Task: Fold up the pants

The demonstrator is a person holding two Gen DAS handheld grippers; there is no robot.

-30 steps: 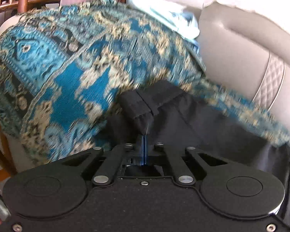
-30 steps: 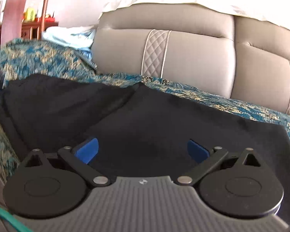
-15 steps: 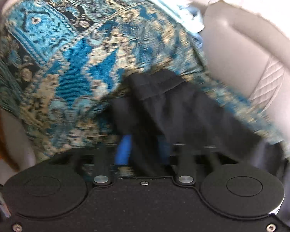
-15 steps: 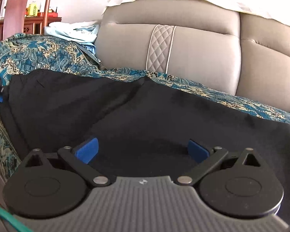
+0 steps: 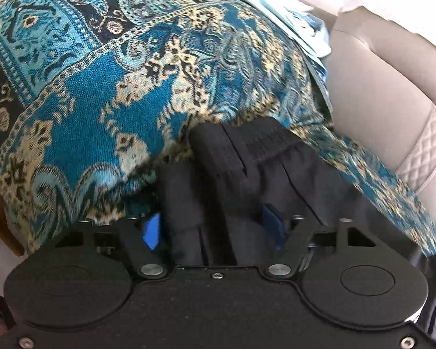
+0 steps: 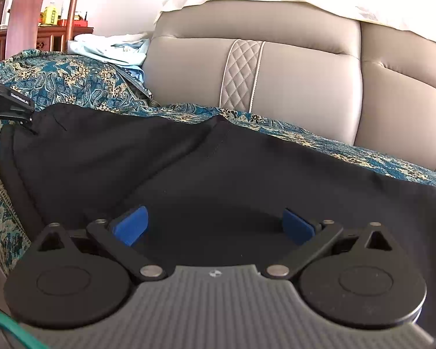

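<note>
Black pants (image 6: pixel 218 168) lie spread on a sofa seat covered with a blue patterned throw. In the left wrist view the bunched waistband end of the pants (image 5: pixel 247 157) lies between the blue pads of my open left gripper (image 5: pixel 215 229); the pads stand apart on either side of the cloth. My right gripper (image 6: pixel 215 226) is open and empty, low over the flat middle of the pants. The left gripper also shows at the far left edge of the right wrist view (image 6: pixel 8 104).
The blue and gold patterned throw (image 5: pixel 101 87) covers the sofa seat and armrest. Grey leather sofa backrest (image 6: pixel 276 87) stands behind. Light blue clothes (image 6: pixel 110 49) are piled on the armrest. Wooden furniture (image 6: pixel 29 29) stands beyond at left.
My left gripper was shut on the waistband end, then opened; the cloth now lies loose between its pads. The right gripper has stayed open over the pants.
</note>
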